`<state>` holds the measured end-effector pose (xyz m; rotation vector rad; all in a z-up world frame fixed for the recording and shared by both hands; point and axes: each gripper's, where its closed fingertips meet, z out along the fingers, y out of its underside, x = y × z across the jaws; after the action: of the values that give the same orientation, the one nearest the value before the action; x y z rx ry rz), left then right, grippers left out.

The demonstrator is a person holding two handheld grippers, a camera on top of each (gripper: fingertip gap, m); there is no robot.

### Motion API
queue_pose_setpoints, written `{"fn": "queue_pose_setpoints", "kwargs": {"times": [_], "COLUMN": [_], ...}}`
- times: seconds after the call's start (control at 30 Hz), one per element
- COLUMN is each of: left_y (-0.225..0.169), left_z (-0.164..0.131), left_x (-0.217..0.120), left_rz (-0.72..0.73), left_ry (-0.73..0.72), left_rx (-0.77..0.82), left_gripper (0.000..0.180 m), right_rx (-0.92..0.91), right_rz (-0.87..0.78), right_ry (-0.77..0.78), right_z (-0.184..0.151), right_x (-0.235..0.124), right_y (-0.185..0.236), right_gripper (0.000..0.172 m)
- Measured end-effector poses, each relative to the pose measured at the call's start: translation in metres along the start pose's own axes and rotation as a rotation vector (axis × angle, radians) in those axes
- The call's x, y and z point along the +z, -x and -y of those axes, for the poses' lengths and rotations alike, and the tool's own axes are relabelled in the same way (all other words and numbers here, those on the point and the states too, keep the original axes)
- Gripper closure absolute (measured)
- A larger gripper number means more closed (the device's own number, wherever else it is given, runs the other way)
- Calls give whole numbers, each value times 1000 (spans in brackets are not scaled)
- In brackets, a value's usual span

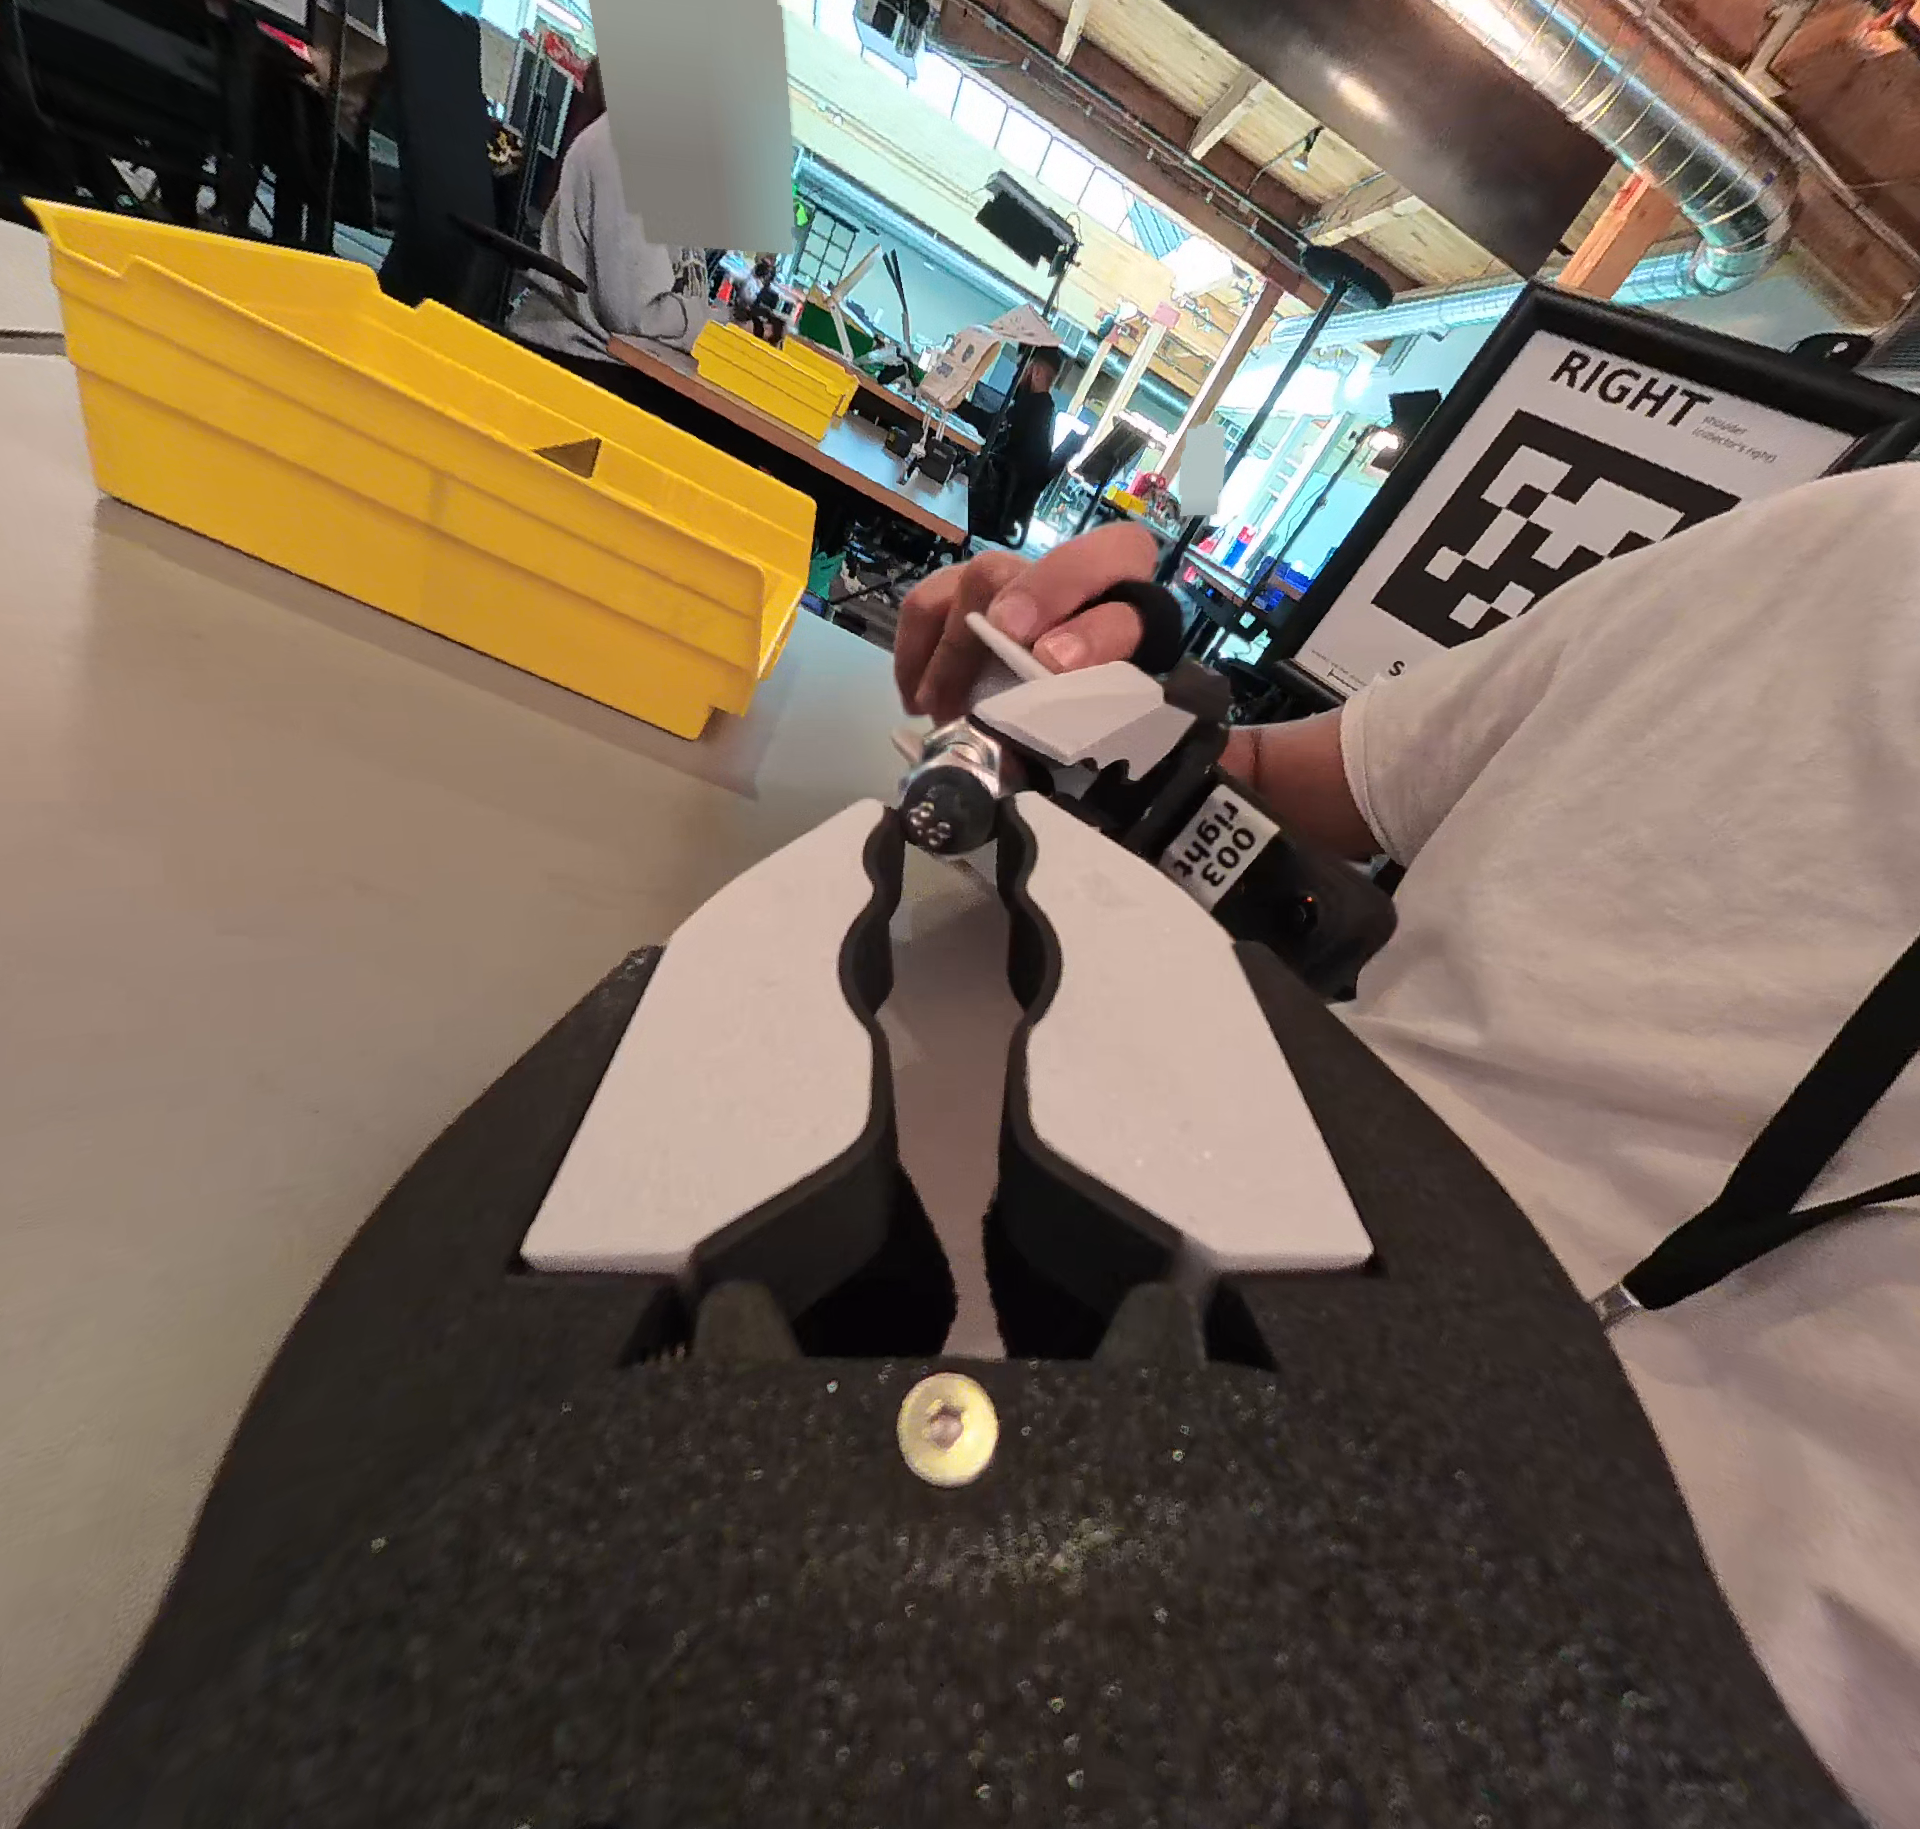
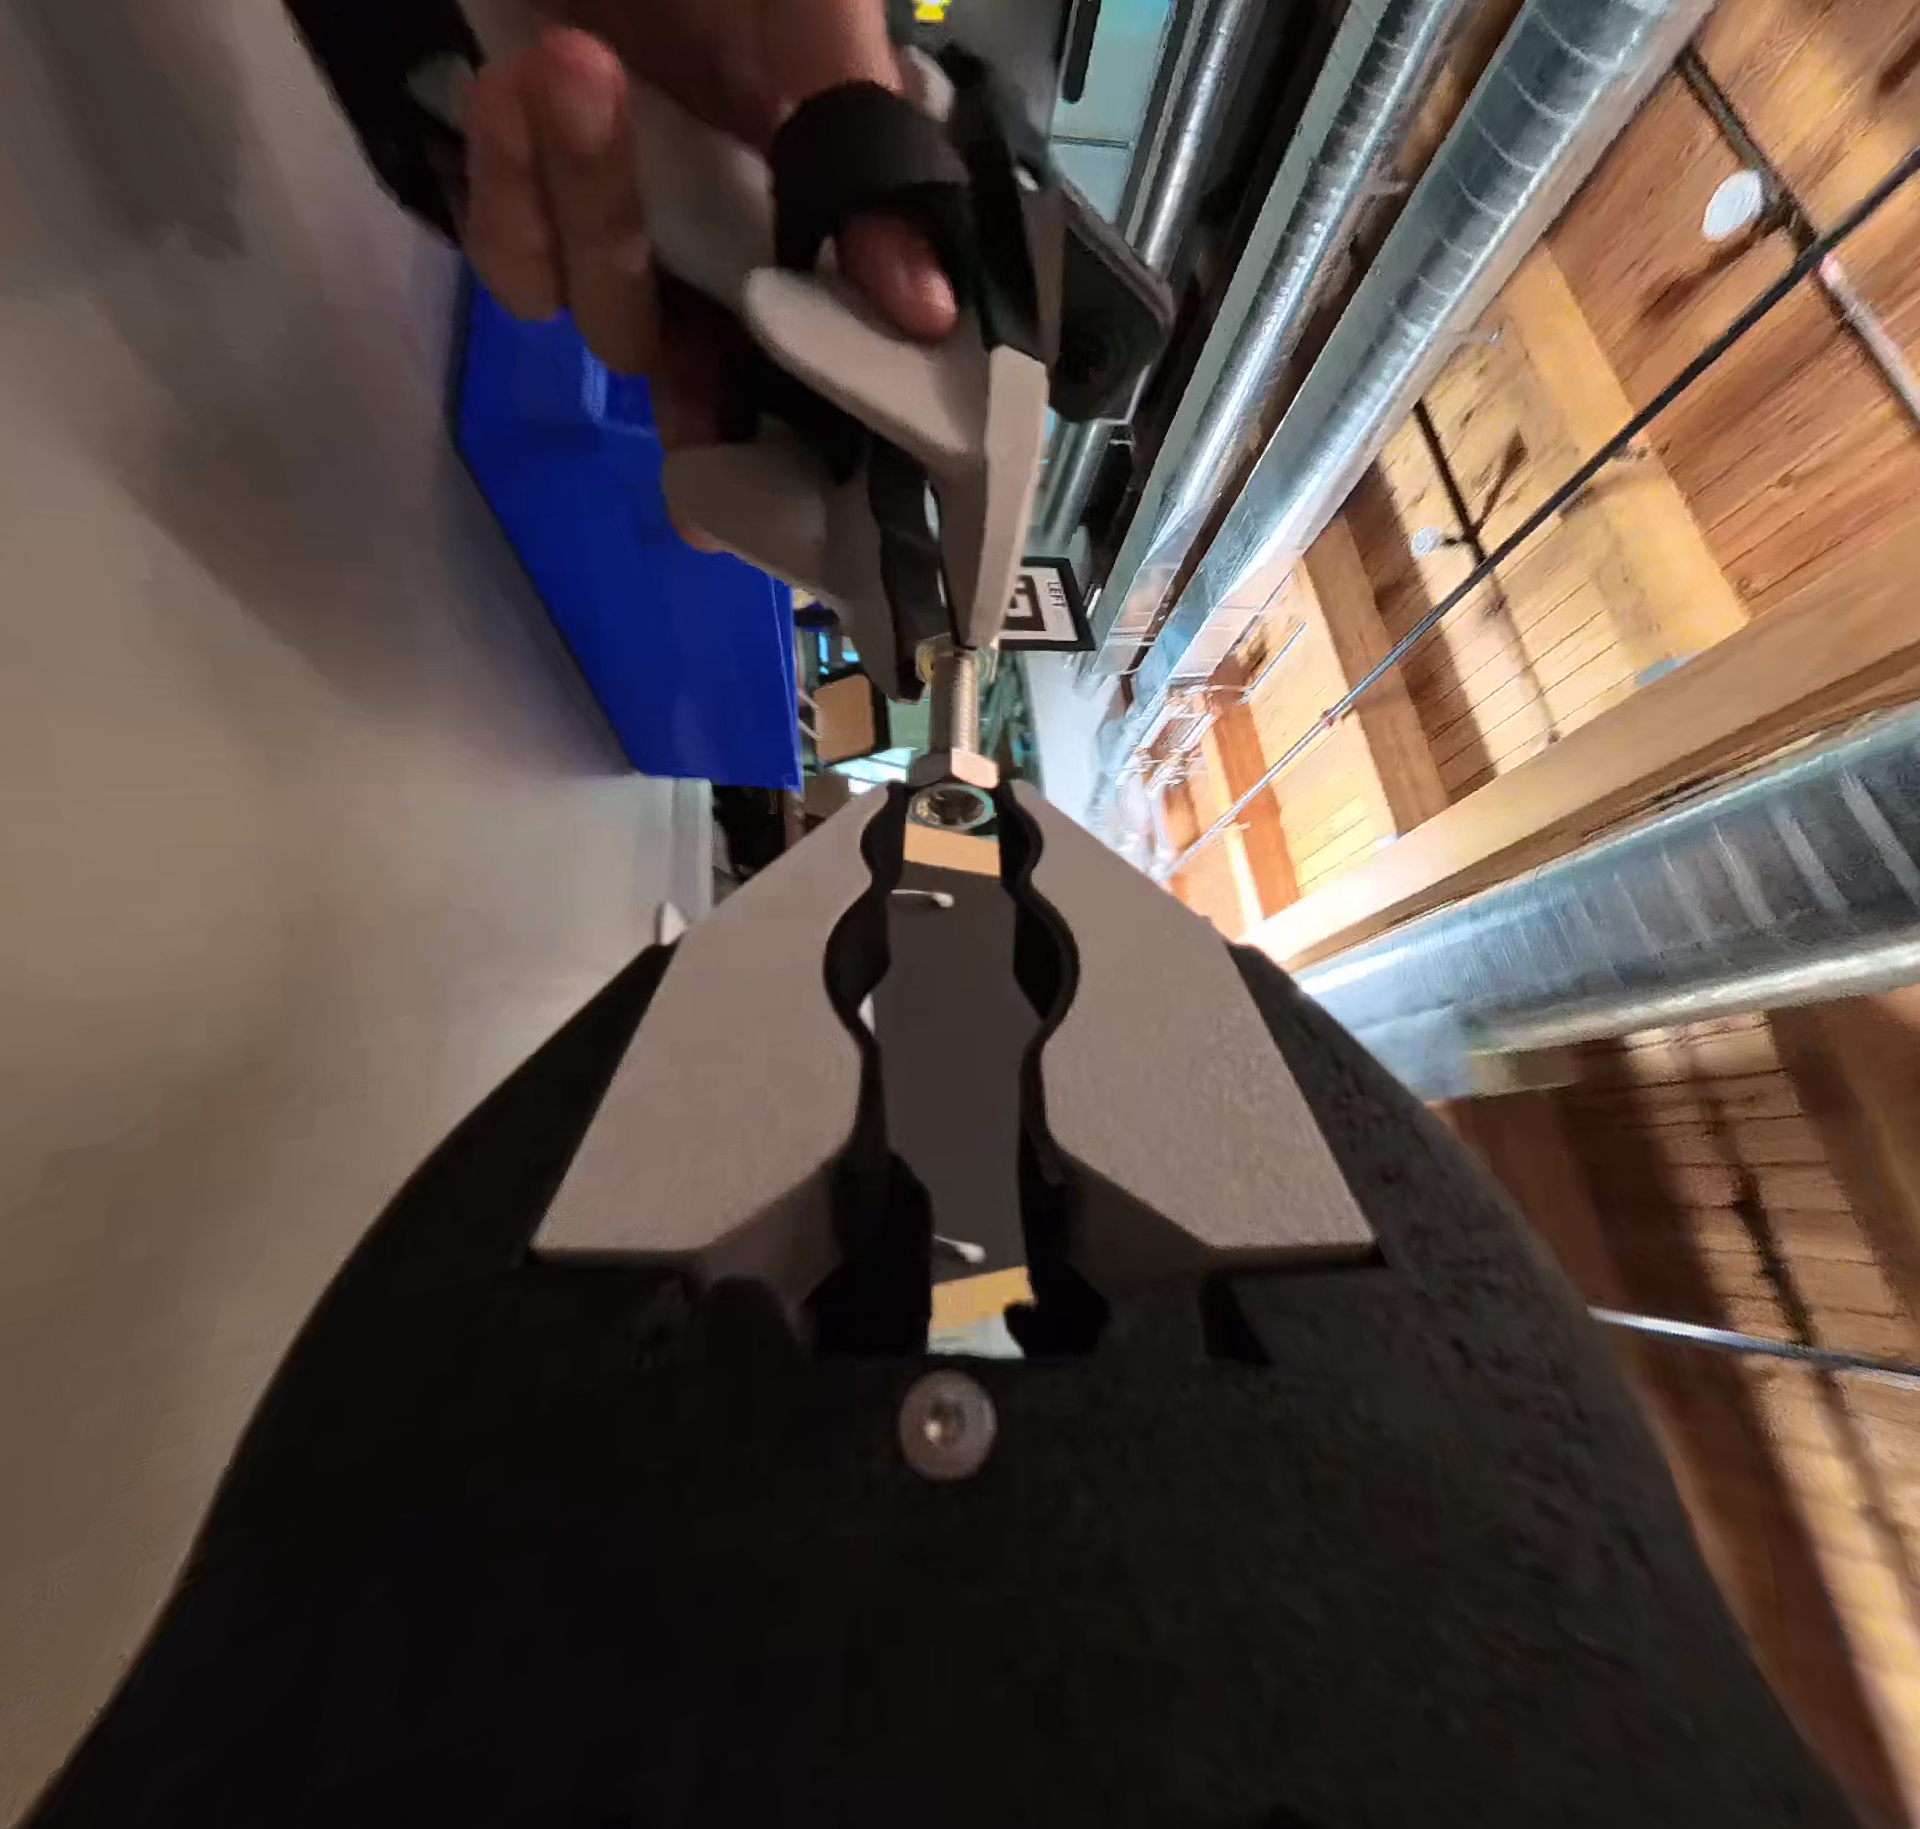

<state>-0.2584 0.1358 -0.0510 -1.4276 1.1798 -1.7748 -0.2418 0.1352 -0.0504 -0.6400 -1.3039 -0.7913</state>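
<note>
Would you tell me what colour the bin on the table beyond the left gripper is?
Yellow: the bin shows best in the left wrist view.

Yellow bin (image 1: 416, 449), blue bin (image 2: 613, 574), silver bolt (image 2: 954, 709), black-and-white checkered sign (image 1: 1558, 543).

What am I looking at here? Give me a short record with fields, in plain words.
Setting: workshop, pale table
Left gripper: closed on the round head of a metal bolt
Right gripper: closed on a nut threaded on the same bolt
Bolt: spans between the two grippers, off the table
Yellow bin: on the table, beyond the left gripper
Blue bin: beyond the right gripper
</note>
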Motion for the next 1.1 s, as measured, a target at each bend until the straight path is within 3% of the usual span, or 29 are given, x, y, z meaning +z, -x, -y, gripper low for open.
{"fn": "queue_pose_setpoints", "kwargs": {"times": [0.17,0.3,0.47,0.57,0.73,0.83,0.9,1.0,1.1], "left_y": [4,8,4,2,2,3,4,5,4], "left_z": [8,14,13,11,4,-1,-2,-2,-1], "left_x": [-8,-13,-10,-7,0,3,4,3,2], "left_rz": [27,79,113,119,130,141,151,143,105], "left_ry": [-41,-67,-55,-39,1,33,39,37,30], "left_rx": [13,76,198,226,261,278,280,250,159], "left_gripper": [164,164,164,164,164,164,164,164,164], "right_rx": [451,1181,2175,2474,2696,2708,2653,2458,1971], "right_rz": [94,431,937,958,1002,991,971,879,717], "right_ry": [20,-2,-331,-386,-438,-455,-432,-376,-270], "right_z": [-7,-5,16,2,1,-1,-2,-3,-2], "right_x": [2,2,-8,-2,2,2,3,4,4], "right_y": [-3,19,11,10,11,8,8,7,5], "right_gripper": [119,121,127,137,138,155,155,155,155]}}
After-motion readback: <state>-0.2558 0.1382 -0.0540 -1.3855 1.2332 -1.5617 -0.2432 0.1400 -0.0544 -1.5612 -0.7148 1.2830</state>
